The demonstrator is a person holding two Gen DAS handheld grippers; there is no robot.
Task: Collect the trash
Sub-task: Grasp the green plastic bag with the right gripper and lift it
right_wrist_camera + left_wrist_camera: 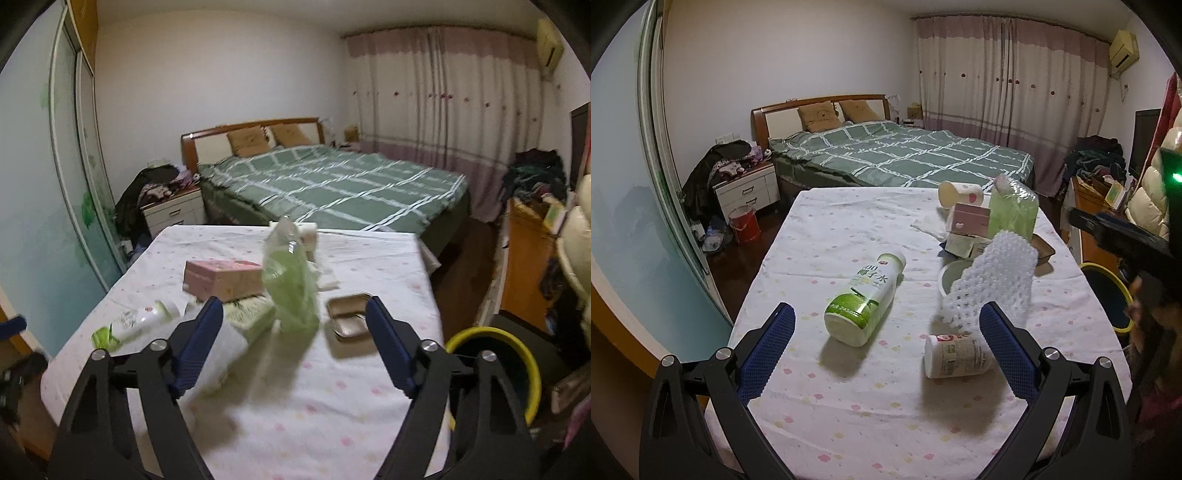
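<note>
- On the tabletop (849, 398), trash lies scattered; a yellow-rimmed bin (491, 373) beside it is partly cut off.
- Green bag (291, 291) is blurred, hiding the pile behind.
- Coconut-water bottle (864, 299) lies flat.
- Left claw (886, 332) gapes empty, half covering a small cup (955, 356).
- Right claw (295, 328) likewise spread, empty.

The green-and-white plastic drink bottle (864, 299), lying on its side at about 11 o'clock from the small white paper cup (955, 355), carries "00" and the characters "椰子水" along its white upper half. The cup's printed label is too small to read.
</note>
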